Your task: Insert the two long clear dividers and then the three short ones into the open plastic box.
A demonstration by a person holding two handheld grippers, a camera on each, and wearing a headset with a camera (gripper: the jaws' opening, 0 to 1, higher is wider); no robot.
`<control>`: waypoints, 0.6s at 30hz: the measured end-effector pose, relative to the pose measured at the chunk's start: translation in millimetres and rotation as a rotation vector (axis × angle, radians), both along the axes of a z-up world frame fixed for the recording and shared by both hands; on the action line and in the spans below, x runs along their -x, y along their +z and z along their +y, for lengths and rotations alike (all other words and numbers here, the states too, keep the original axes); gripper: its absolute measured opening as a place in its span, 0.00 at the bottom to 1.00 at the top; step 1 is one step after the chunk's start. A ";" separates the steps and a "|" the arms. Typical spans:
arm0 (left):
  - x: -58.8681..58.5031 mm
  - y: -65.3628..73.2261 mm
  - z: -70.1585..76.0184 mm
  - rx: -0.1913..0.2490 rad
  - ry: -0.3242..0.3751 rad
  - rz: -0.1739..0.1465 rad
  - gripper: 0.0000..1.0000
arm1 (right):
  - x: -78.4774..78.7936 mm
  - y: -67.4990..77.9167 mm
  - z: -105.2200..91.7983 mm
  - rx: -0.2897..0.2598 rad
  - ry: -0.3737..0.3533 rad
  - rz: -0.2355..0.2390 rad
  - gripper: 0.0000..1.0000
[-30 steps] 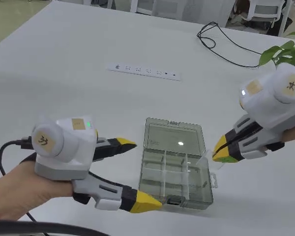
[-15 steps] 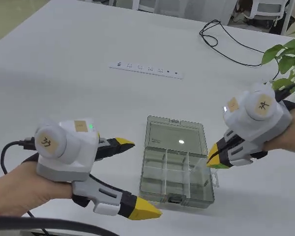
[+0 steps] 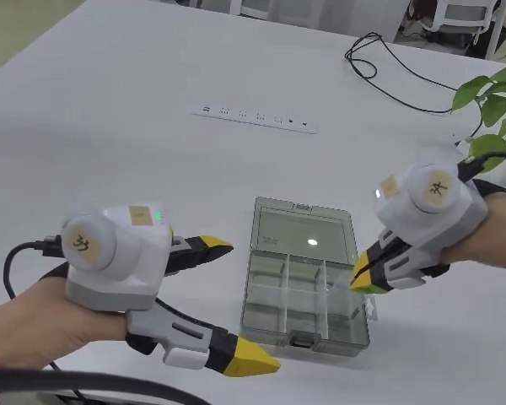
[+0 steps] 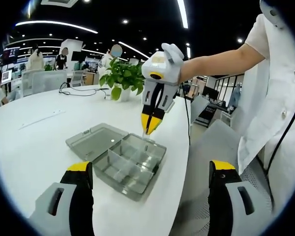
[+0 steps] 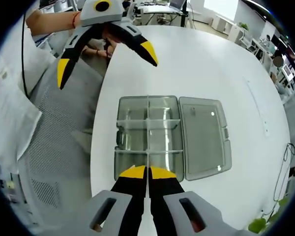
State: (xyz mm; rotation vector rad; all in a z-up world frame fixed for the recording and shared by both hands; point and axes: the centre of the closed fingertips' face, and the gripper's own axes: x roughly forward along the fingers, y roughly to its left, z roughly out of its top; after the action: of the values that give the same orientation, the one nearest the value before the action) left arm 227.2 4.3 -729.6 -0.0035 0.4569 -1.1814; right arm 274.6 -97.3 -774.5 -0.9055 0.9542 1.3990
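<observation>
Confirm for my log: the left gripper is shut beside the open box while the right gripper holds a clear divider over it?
Not quite: the left gripper is open, its jaws spread wide, as the left gripper view shows. The rest stands.

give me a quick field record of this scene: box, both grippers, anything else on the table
box: open on the table, lid lying flat behind it, dividers standing inside
right gripper: jaws shut on a clear divider, above the box's right side
left gripper: jaws wide open, holding nothing, left of the box
also there: power strip beyond the box, plant at the far right
</observation>
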 end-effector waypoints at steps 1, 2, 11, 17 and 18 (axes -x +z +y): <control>0.0 0.0 0.0 0.000 0.000 -0.001 1.00 | -0.4 -0.7 0.1 0.001 -0.001 0.001 0.03; 0.2 0.1 -0.1 0.000 0.000 -0.002 1.00 | -0.5 -1.3 0.2 0.002 0.000 0.002 0.03; 1.5 0.4 0.1 0.003 0.001 0.002 1.00 | 0.5 -8.7 0.3 -0.008 0.000 0.007 0.03; 1.8 1.3 -1.5 0.008 -0.002 0.001 1.00 | 1.2 -13.3 -0.1 -0.024 0.000 0.007 0.03; 1.8 1.6 -1.7 0.009 -0.002 0.001 1.00 | 1.2 -13.6 0.2 -0.027 -0.003 0.007 0.03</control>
State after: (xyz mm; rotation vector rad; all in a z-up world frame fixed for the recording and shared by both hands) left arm 225.4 2.6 -728.0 -0.0108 0.4526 -1.1856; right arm 273.4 -97.1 -788.1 -0.8793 0.9399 1.4096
